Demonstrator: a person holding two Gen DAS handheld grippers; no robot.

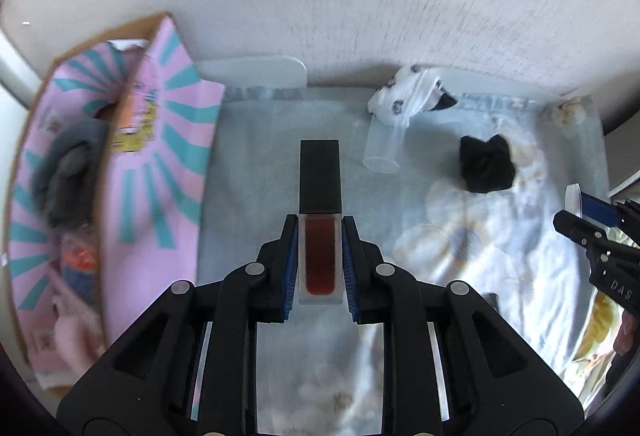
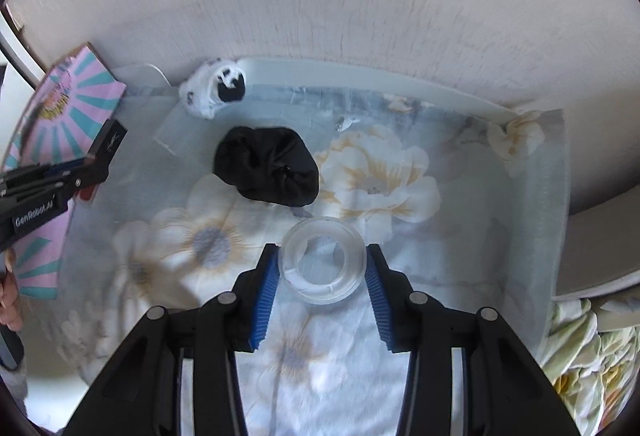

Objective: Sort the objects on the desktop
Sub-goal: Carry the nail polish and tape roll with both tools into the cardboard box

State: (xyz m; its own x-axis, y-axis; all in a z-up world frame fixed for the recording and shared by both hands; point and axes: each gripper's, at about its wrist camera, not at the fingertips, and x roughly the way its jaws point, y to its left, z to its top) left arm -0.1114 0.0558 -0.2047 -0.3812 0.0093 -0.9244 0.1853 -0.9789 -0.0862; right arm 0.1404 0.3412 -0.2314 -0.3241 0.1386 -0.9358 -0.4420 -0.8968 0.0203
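My left gripper (image 1: 320,224) is shut on a clear rectangular lip-gloss tube (image 1: 320,260) holding dark red liquid, its black cap (image 1: 320,176) pointing away from me above the table. From the right wrist view this gripper (image 2: 92,160) shows at the left with the black cap (image 2: 111,140) sticking out. My right gripper (image 2: 322,252) is shut on a clear round plastic jar (image 2: 324,290), with both blue pads against its sides. A black rolled sock (image 2: 266,166) lies just beyond it. A white patterned sock (image 2: 212,90) sits by the wall.
A pink cardboard box with teal rays (image 1: 160,156) stands open at the left, a grey soft item (image 1: 68,176) inside. A clear plastic cup (image 1: 382,148) lies on its side near the white sock (image 1: 408,96). Floral cloth (image 2: 372,172) covers the table, and a wall lies behind.
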